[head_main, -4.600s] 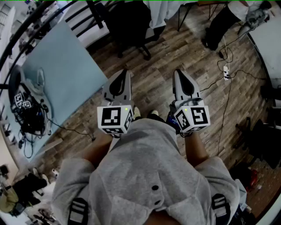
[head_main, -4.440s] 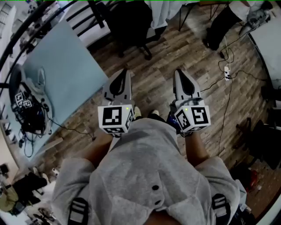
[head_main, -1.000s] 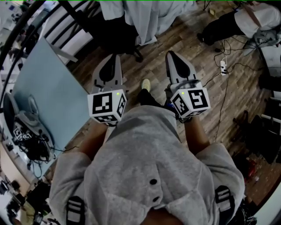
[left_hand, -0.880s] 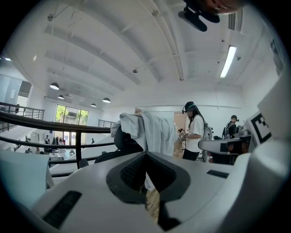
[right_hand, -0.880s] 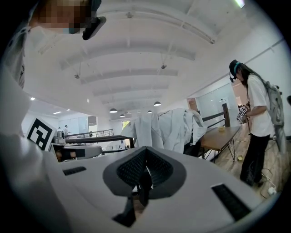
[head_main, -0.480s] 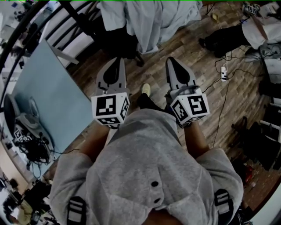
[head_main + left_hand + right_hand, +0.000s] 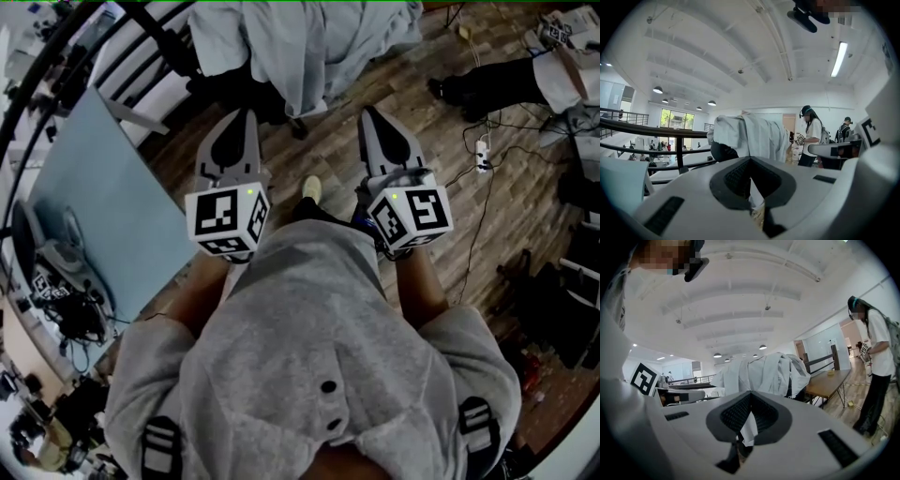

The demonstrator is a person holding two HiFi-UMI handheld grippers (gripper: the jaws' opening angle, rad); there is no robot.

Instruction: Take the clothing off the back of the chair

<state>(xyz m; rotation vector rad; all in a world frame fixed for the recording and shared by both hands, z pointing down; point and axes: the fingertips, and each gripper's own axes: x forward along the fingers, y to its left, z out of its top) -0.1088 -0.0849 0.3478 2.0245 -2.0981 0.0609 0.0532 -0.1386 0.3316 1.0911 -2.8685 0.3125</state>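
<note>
A white garment (image 7: 309, 42) hangs over the back of a black chair (image 7: 208, 73) at the top of the head view. Both grippers point at it from a short way off and touch nothing. My left gripper (image 7: 239, 117) is shut and empty; my right gripper (image 7: 372, 114) is shut and empty too. In the left gripper view the garment (image 7: 752, 138) drapes over the dark chair back (image 7: 723, 152) just beyond the left gripper (image 7: 750, 160). In the right gripper view the garment (image 7: 764, 373) fills the middle ahead of the right gripper (image 7: 751, 394).
A pale blue tabletop (image 7: 103, 206) lies to the left, with a black railing (image 7: 141, 37) behind it. Cables and a power strip (image 7: 483, 155) trail across the wooden floor on the right. A person (image 7: 876, 357) stands to the right near a wooden table (image 7: 829, 383).
Both grippers have moved forward together towards the chair. The garment and chair now sit nearer and larger at the top of the head view. Both grippers stay shut.
</note>
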